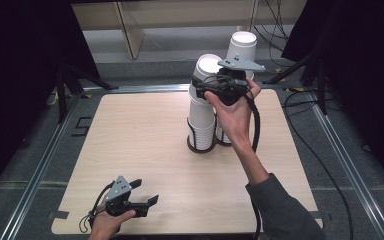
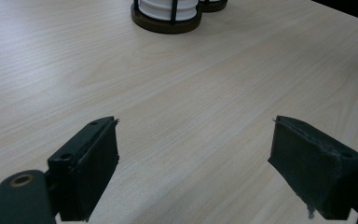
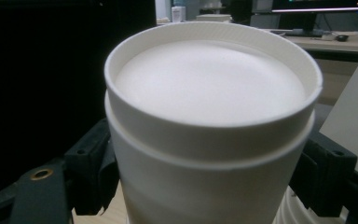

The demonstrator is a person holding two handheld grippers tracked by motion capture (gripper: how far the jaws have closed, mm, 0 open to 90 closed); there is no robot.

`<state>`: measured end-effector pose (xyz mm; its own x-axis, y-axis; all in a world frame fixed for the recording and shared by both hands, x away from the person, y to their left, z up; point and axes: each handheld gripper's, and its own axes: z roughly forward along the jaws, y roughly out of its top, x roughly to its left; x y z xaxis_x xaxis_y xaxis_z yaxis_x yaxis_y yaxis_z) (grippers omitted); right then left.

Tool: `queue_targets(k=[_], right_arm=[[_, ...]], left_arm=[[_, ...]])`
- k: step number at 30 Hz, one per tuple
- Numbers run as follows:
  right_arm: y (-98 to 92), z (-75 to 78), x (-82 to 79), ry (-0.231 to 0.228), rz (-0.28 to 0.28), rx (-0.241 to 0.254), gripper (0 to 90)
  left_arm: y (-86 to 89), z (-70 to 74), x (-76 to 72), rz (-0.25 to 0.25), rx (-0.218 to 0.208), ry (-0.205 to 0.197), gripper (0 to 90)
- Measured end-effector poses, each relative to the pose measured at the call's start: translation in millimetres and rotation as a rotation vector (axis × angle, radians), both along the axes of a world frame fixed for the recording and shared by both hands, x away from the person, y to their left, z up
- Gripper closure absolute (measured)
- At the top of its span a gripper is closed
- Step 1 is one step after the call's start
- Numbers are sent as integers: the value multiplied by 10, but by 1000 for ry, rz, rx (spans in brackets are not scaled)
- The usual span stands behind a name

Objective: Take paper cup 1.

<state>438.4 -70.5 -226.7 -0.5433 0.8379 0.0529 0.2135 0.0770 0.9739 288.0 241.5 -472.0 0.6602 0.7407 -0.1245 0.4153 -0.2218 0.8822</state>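
Observation:
Two tall stacks of upturned white paper cups stand in black ring holders near the table's middle back: a left stack and a right stack. My right gripper is up at the top of the left stack. In the right gripper view its jaws press on both sides of the top cup, so the right gripper is shut on it. My left gripper rests open at the table's front left with nothing between its jaws. From the left gripper, the left stack's holder lies well ahead.
The light wooden table has a metal rail frame around it. Cables trail on the floor at the right. Black tripod legs stand off the back left corner. A shelf unit sits beyond the table.

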Motion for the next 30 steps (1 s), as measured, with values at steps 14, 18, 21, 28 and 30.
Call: queue_targets(k=[14, 18, 21, 28, 30], right_arm=[[-15, -273, -504, 32, 190, -45, 209], [-39, -431, -580, 42, 225, -40, 209], [-34, -547, -623, 63, 249, -36, 209], [-6, -783, -666, 94, 277, -40, 209], [4, -876, -655, 106, 288, -32, 209]], left_arm=[[4, 0, 10, -3, 15, -1, 145], [-8, -4, 18, 3, 15, -2, 145], [-17, -3, 26, 10, 23, 0, 145], [11, 5, 81, 20, 22, -32, 145], [20, 10, 108, 23, 19, -45, 145]])
